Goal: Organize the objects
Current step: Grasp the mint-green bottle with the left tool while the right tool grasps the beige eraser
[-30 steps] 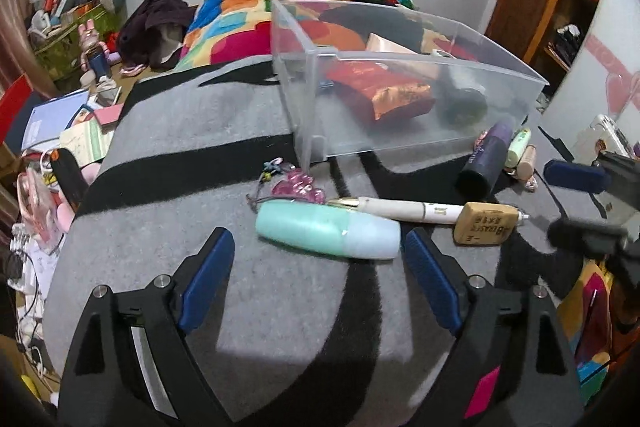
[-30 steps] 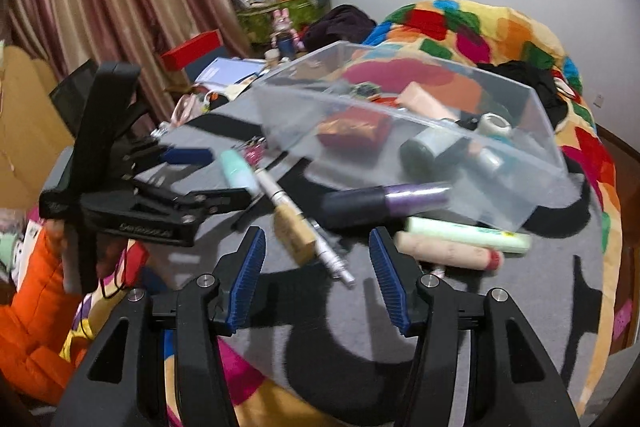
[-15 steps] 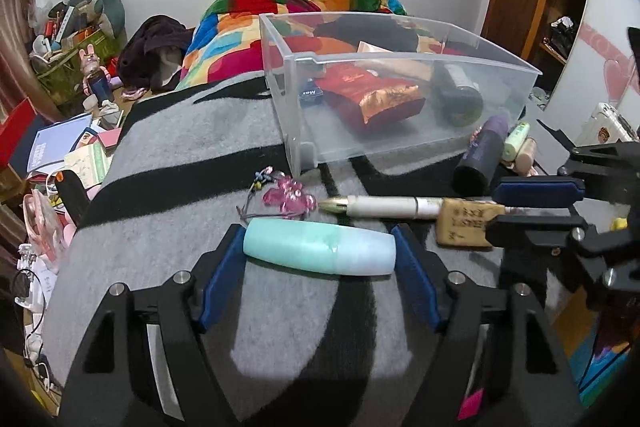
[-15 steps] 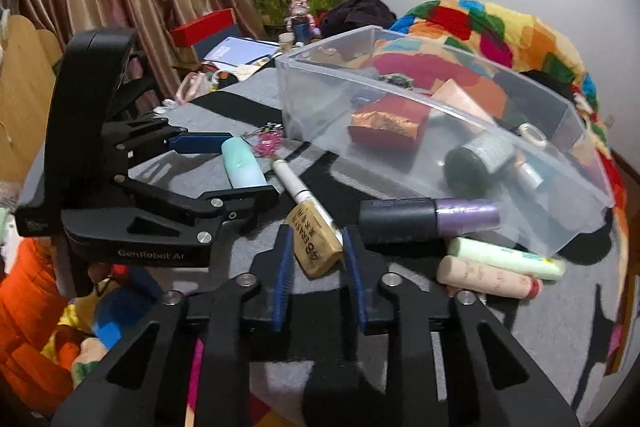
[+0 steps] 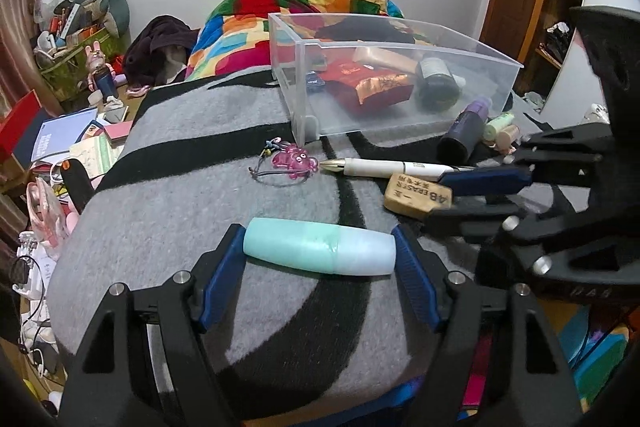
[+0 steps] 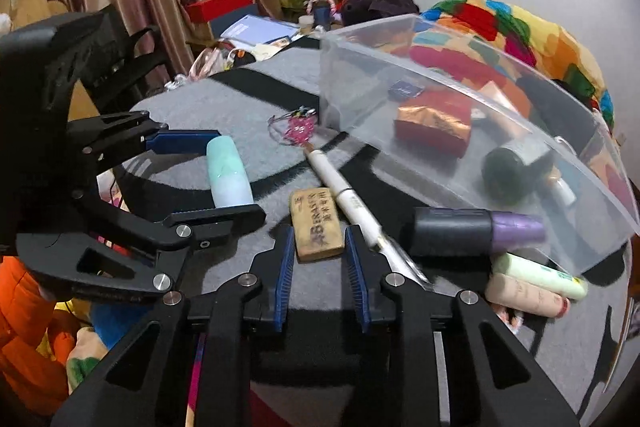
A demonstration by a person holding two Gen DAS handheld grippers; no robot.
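Observation:
A mint-green tube [image 5: 320, 251] lies crosswise on the grey striped blanket [image 5: 180, 187]. My left gripper [image 5: 318, 247] is shut on it lengthwise, one blue pad on each end. In the right wrist view the same tube [image 6: 230, 171] shows between the left gripper [image 6: 232, 179] fingers. A tan eraser [image 6: 318, 227] lies between the pads of my right gripper [image 6: 319, 239], which touch both its sides while the jaws are opening slightly. From the left wrist view, the right gripper [image 5: 434, 199] clasps that eraser [image 5: 418, 197]. A white pen [image 6: 344, 191] lies against the eraser.
A clear plastic bin [image 5: 400, 111] holding a red packet, a dark jar and other items stands behind. A pink charm [image 5: 294, 163] lies at the pen's tip. A black-and-purple bottle [image 6: 472, 231], a pale green tube [image 6: 540, 275] and a beige tube [image 6: 528, 297] lie by the bin. Clutter fills the floor to the left.
The left jaws narrowed from wide open onto the mint tube's ends. The right gripper moved forward and down to the eraser and its jaws narrowed around it.

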